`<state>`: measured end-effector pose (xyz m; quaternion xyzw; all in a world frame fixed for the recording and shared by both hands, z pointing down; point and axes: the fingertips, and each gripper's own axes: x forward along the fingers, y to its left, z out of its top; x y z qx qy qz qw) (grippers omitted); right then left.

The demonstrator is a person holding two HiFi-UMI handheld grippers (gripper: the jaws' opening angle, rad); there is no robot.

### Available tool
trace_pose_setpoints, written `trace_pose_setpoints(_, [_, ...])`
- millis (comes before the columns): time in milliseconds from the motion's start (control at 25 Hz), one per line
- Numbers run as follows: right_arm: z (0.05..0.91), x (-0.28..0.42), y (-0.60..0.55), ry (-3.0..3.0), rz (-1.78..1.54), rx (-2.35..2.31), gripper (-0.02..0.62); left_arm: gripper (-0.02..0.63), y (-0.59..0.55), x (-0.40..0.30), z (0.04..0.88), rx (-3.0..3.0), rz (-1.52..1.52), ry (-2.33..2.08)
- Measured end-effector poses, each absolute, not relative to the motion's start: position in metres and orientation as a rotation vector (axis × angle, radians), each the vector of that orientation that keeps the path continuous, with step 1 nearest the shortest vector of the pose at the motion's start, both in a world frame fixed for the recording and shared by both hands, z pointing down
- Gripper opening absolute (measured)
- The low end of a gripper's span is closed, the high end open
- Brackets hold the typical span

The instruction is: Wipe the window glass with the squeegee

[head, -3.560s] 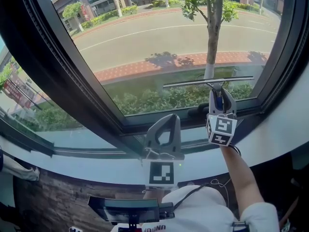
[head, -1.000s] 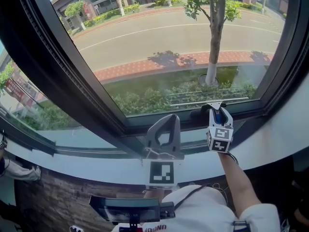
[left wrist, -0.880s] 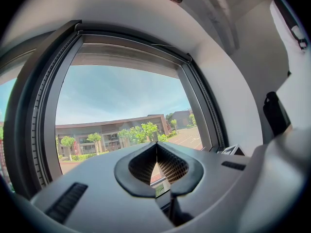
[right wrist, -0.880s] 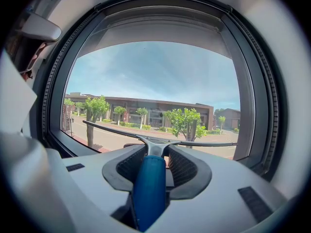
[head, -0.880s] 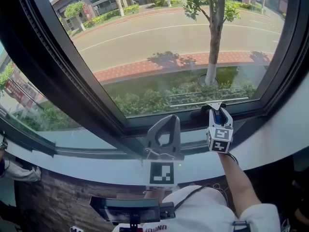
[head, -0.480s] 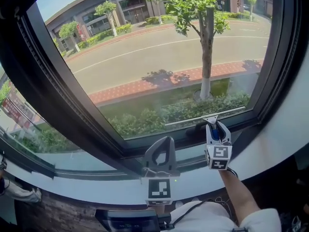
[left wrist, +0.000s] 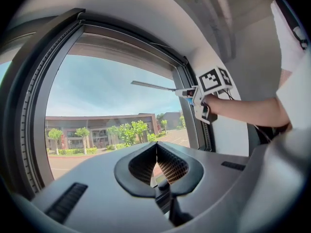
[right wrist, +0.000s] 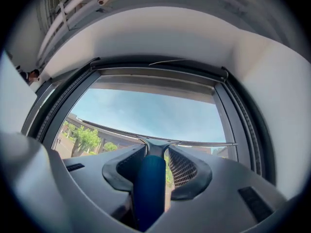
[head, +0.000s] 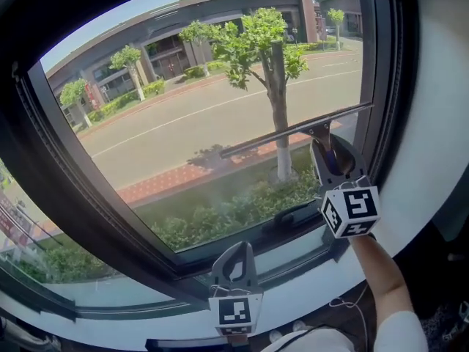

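Squeegee (head: 293,132) held high against the window glass (head: 168,116), on the right side of the pane in the head view. Its long blade runs nearly level, tilted slightly up toward the right frame. The handle points down and nearward into the right gripper (head: 331,152). The left gripper (head: 237,254) sits low by the sill, well apart from the tool, so the right hand is the only one placed to work.

In the left gripper view, the left jaws meet at their tips with nothing between them. Off to the right, the other gripper holds the blade out across the upper glass.

In the right gripper view, the jaws are clamped on the blue handle (right wrist: 149,188). The handle runs straight along them to the blade, which lies crosswise just beyond the tips and spans the glass from left to right. Judging from this, the next stroke likely pulls downward, square to the blade's length, over the glass below.
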<state>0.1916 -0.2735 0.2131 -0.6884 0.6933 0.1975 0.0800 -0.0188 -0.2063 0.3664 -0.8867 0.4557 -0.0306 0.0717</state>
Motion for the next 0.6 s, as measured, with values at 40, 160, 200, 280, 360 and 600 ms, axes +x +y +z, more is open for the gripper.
trace_pose_setpoints(40, [0.188,0.197,-0.272,2.048,0.616,-2.051,0.150,0.003,-0.205,-0.018,0.363,-2.668,-0.087,1.361])
trace_pose_setpoints(160, [0.118,0.213,-0.268,1.987,0.680,-2.026,0.150,0.003,-0.198,-0.011,0.354,-2.665,-0.076,1.335])
trace_pose_setpoints(200, [0.099,0.219,-0.267,1.964,0.703,-2.021,0.150,0.003,-0.196,-0.007,0.353,-2.663,-0.081,1.313])
trace_pose_setpoints(280, [0.063,0.232,-0.268,1.912,0.751,-2.019,0.150,0.003,-0.194,0.004,0.349,-2.652,-0.079,1.288])
trace_pose_setpoints(360, [0.030,0.244,-0.272,1.881,0.776,-2.005,0.150,0.003,-0.194,0.012,0.345,-2.636,-0.068,1.313])
trace_pose_setpoints(600, [-0.040,0.259,-0.285,1.886,0.864,-1.964,0.150,0.003,-0.193,0.045,0.328,-2.585,-0.030,1.383])
